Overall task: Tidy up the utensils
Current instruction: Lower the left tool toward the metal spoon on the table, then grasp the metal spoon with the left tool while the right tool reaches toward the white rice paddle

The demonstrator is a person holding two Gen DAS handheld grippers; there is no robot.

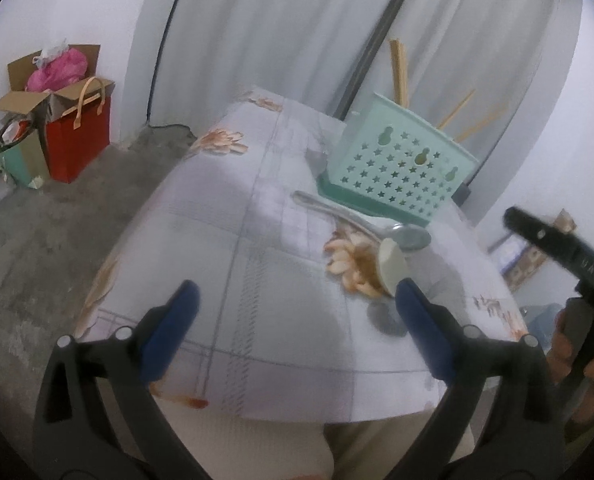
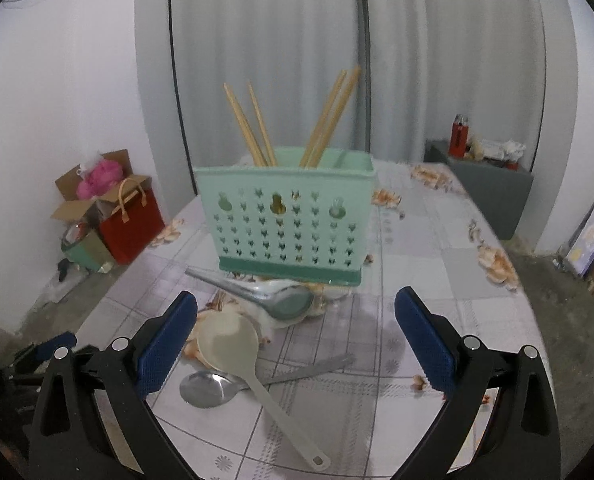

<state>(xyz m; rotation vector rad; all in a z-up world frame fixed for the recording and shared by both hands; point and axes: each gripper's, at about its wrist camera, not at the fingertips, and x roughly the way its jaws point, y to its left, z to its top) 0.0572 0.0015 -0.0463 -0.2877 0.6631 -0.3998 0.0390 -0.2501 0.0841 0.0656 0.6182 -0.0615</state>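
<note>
The right gripper (image 2: pixel 295 320) and the left gripper (image 1: pixel 297 312) are held above the tabletop (image 2: pixel 437 272) with jaws wide apart and nothing between them. Nearest, a cream plastic spoon (image 2: pixel 233 350) is laid across a steel spoon (image 2: pixel 207 390); farther off a ladle (image 2: pixel 289 302) is seen lying just before the green holder (image 2: pixel 285 220), in which chopsticks (image 2: pixel 249 124) are stood.

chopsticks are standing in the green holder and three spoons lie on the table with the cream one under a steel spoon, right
Not quite: the right wrist view shows the cream spoon lying on top of the steel spoon, crossing its handle. The chopsticks stand in the green holder.
</note>
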